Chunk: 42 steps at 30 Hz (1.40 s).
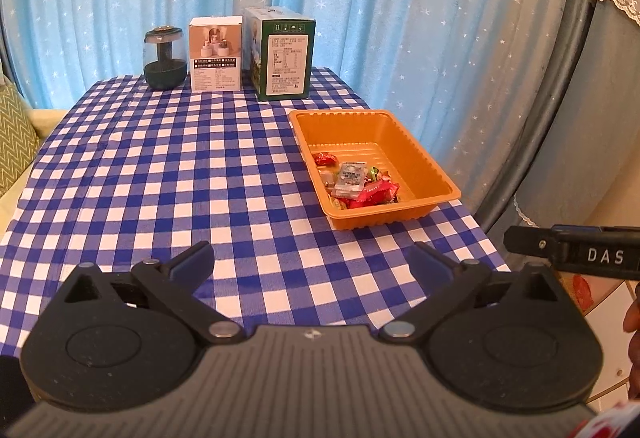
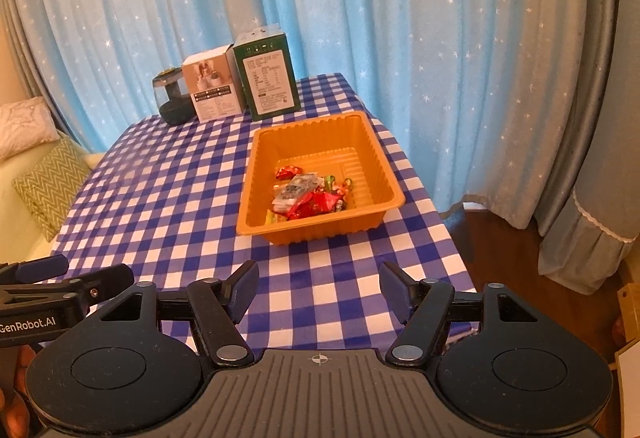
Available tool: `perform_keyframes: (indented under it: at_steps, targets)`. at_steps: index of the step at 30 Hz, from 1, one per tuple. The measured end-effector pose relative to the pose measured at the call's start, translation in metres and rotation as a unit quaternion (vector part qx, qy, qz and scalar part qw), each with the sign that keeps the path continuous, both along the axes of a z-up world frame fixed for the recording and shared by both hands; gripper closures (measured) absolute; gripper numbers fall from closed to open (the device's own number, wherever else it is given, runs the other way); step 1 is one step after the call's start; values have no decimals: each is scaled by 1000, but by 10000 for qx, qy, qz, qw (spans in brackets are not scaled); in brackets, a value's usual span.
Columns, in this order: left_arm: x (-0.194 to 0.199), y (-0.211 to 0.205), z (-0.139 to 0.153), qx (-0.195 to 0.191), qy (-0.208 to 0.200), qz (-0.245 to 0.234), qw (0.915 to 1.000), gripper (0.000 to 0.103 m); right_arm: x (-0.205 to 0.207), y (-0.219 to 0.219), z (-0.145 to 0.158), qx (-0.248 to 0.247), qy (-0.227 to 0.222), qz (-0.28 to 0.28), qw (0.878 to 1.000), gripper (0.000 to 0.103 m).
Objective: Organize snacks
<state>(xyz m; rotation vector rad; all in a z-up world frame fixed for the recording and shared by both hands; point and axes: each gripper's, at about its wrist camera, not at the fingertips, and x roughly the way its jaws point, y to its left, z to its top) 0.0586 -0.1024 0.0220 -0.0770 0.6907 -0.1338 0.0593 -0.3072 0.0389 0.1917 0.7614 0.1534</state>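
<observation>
An orange plastic tray [image 1: 436, 174] [image 2: 384, 178] sits near the right edge of the blue-and-white checked table. Several wrapped snacks [image 1: 358, 182] [image 2: 310, 194], red, silver and green, lie heaped in its near half. My left gripper [image 1: 310, 258] hovers open over the near part of the table, left of and short of the tray, with nothing between its fingers. My right gripper [image 2: 318, 290] stands open too, empty, just in front of the tray's near wall. Each gripper shows at the edge of the other's view.
At the table's far end stand a dark glass jar [image 1: 165, 58] [image 2: 172, 98], a white box [image 1: 216, 54] [image 2: 212, 86] and a green box [image 1: 282, 54] [image 2: 270, 74]. A starred blue curtain hangs behind. A sofa with cushions [image 2: 48, 182] lies left; wooden floor [image 2: 520, 258] lies right.
</observation>
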Motion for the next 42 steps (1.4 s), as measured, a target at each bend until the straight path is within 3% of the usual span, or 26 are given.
perform_keyframes:
  at_steps: [8, 14, 42]
  targets:
    - [-13, -1, 0, -111, 174, -100, 9997, 0, -14, 1, 2, -17, 4, -2, 10000, 35]
    - [-22, -5, -1, 109, 180, -21, 9998, 0, -26, 4, 5, -73, -40, 46, 10000, 35]
    - [-31, -5, -3, 251, 181, -12, 9995, 0, -38, 4, 4, -147, -68, 128, 9998, 35]
